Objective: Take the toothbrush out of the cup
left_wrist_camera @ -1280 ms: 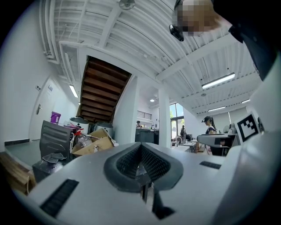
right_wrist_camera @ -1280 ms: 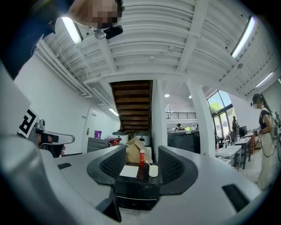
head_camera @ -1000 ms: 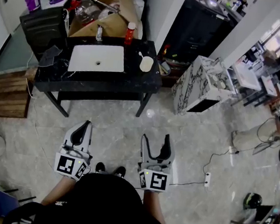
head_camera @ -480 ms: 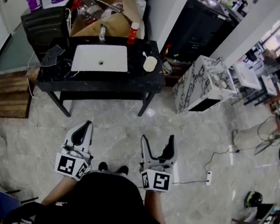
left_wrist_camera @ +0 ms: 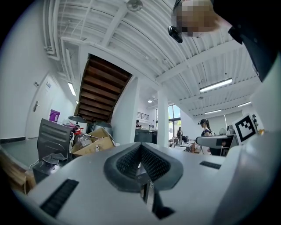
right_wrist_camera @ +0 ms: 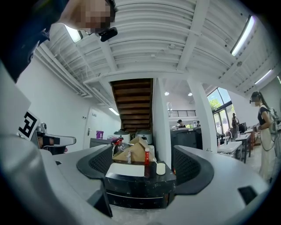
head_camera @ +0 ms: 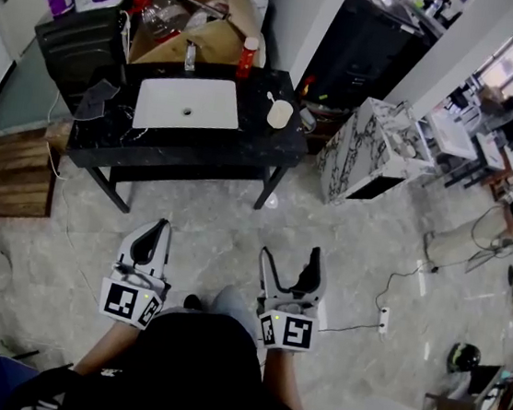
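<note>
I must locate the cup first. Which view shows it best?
The head view: the cup stands clear on the black table. The right gripper view shows it small; the left gripper view hides it.

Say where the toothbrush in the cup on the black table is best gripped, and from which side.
Probably take the toothbrush by its exposed end above the rim of the cup; the rest sits inside. It leans toward the sink, so come from above, jaws across the shaft. The right gripper is open and empty.
</note>
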Motion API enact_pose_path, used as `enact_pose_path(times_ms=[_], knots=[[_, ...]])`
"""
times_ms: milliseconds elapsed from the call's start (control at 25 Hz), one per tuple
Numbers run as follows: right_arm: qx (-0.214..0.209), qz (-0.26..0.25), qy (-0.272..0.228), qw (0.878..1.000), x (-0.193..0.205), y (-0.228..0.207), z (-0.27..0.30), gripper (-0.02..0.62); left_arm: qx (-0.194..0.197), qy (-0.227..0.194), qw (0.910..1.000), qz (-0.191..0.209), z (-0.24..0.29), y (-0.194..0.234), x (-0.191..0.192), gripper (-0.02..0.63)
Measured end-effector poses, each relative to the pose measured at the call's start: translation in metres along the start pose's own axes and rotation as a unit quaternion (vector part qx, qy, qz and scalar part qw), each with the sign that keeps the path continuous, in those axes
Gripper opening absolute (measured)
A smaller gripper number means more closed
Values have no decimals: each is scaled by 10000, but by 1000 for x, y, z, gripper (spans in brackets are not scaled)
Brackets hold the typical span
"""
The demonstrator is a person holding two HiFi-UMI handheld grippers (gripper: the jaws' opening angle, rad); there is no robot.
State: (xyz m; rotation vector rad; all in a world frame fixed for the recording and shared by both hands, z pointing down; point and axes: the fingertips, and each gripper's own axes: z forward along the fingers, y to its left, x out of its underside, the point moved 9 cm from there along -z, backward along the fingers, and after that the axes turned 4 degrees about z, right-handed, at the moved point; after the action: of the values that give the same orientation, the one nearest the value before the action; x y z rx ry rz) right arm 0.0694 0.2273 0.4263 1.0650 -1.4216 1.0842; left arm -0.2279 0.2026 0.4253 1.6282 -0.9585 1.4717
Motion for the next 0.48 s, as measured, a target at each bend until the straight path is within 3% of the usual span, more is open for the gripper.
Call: enact_pose_path(times_ms=[480], knots=[[97,-103,-100,9999,9,-14,50,423,16,-49,10000,-10,42,28,12,4]])
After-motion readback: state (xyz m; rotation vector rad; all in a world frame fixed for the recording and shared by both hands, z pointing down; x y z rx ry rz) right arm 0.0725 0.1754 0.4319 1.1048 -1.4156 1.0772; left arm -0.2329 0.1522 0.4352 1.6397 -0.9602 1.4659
